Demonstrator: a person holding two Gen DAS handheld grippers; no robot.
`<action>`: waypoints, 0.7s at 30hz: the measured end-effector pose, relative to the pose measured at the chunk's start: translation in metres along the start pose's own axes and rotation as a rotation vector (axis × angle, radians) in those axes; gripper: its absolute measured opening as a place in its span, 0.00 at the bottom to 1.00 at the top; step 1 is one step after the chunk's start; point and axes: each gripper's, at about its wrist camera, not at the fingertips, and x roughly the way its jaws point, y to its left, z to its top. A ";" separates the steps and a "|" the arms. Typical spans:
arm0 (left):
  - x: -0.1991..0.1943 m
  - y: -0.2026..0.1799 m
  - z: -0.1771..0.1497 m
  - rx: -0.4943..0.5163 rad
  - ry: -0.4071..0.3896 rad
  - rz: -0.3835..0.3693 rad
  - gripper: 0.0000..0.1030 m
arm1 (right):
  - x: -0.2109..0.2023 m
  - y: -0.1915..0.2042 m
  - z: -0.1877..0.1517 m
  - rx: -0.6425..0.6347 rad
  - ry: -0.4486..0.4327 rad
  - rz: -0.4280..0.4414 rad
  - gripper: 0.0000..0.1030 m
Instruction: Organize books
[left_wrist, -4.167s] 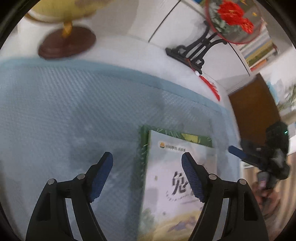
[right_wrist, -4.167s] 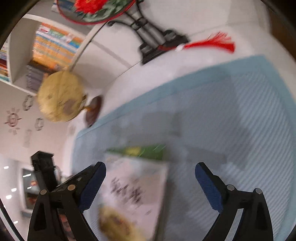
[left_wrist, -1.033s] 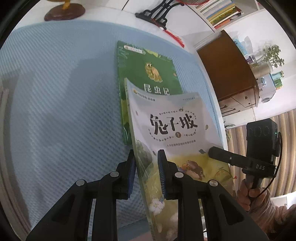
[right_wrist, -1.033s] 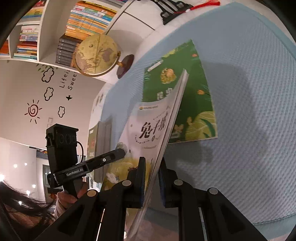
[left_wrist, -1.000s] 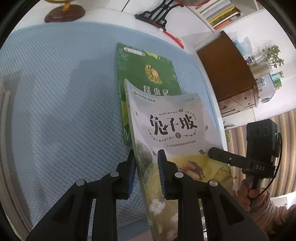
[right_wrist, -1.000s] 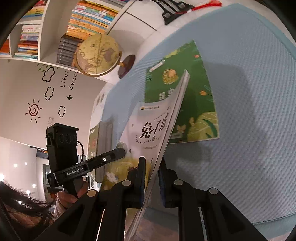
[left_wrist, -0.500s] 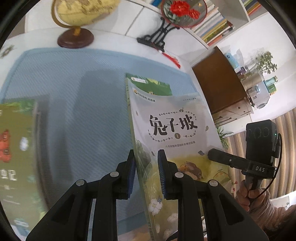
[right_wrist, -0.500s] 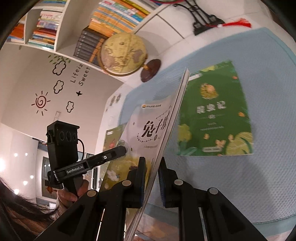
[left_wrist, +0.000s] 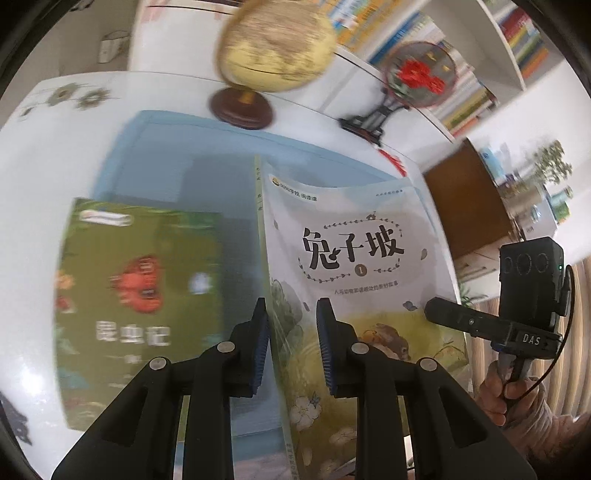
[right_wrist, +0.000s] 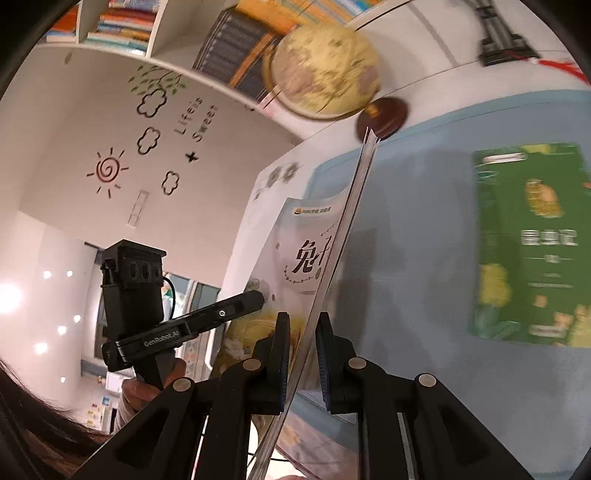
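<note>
Left wrist view: the pale book (left_wrist: 351, 258), lifted off the blue mat (left_wrist: 177, 155), is pinched at its near edge by left gripper (left_wrist: 291, 350) and right gripper (right_wrist: 301, 354). Thin, light, floppy cover: likely sags, so grip near the spine.

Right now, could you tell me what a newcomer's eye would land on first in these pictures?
Front and centre, the pale illustrated paperback with big black characters is held off the light blue mat, pinched by the left hand-held gripper and the right hand-held gripper. Behind, a yellow globe on a brown base stands by the bookshelves; a green book lies flat.
</note>
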 end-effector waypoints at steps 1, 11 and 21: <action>-0.004 0.010 0.000 -0.012 -0.006 0.007 0.21 | 0.013 0.005 0.002 -0.008 0.010 0.008 0.15; -0.031 0.090 -0.002 -0.107 -0.051 0.079 0.21 | 0.101 0.034 0.007 -0.041 0.092 0.063 0.16; -0.020 0.147 -0.011 -0.179 -0.029 0.130 0.23 | 0.169 0.027 0.002 0.004 0.156 0.073 0.16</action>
